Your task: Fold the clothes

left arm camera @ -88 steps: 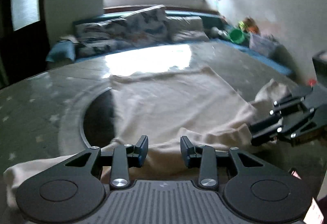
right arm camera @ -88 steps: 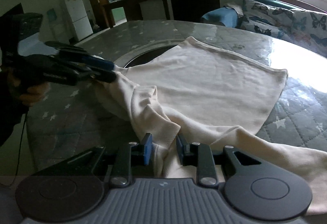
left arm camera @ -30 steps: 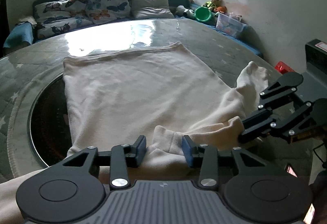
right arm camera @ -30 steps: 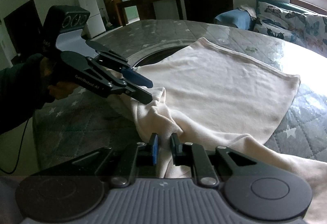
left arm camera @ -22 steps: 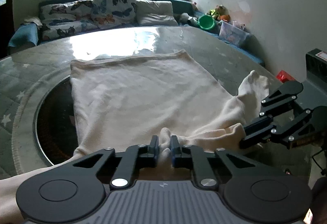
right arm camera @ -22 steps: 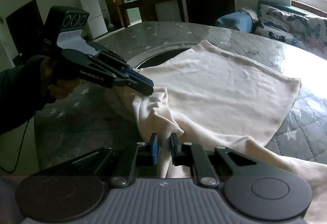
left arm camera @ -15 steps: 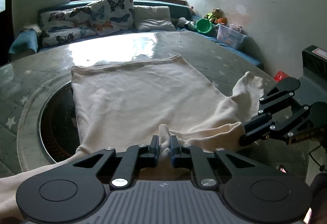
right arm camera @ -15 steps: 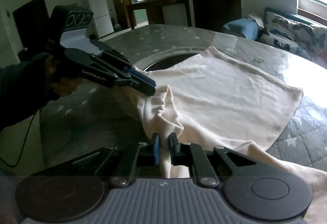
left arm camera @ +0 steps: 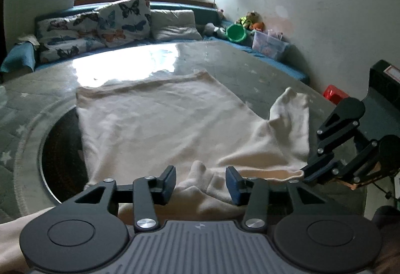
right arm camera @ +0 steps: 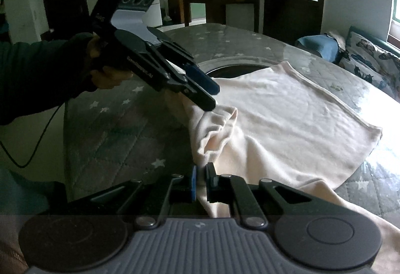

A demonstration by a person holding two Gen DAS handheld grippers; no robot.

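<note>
A cream garment (left arm camera: 160, 121) lies spread on the round table, its far hem flat and its near edge lifted and bunched; it also shows in the right wrist view (right arm camera: 287, 109). My left gripper (left arm camera: 200, 180) is open, with a fold of the cloth between its fingers; in the right wrist view (right arm camera: 212, 95) it hovers just above the bunched edge. My right gripper (right arm camera: 201, 182) is shut on the garment's near edge and holds it raised. In the left wrist view it (left arm camera: 303, 174) pinches the hem at the right.
The table (left arm camera: 262, 74) has a grey star-patterned quilted cover under glass, with a dark round recess (left arm camera: 62, 149) at the left. A bench with butterfly cushions (left arm camera: 100, 24) runs behind it. A green bucket (left arm camera: 236, 33) and a toy box (left arm camera: 268, 44) stand at the back right.
My left gripper has opened and let go of the fold it pinched half a second ago. My right gripper stays shut on the edge and has lifted it higher.
</note>
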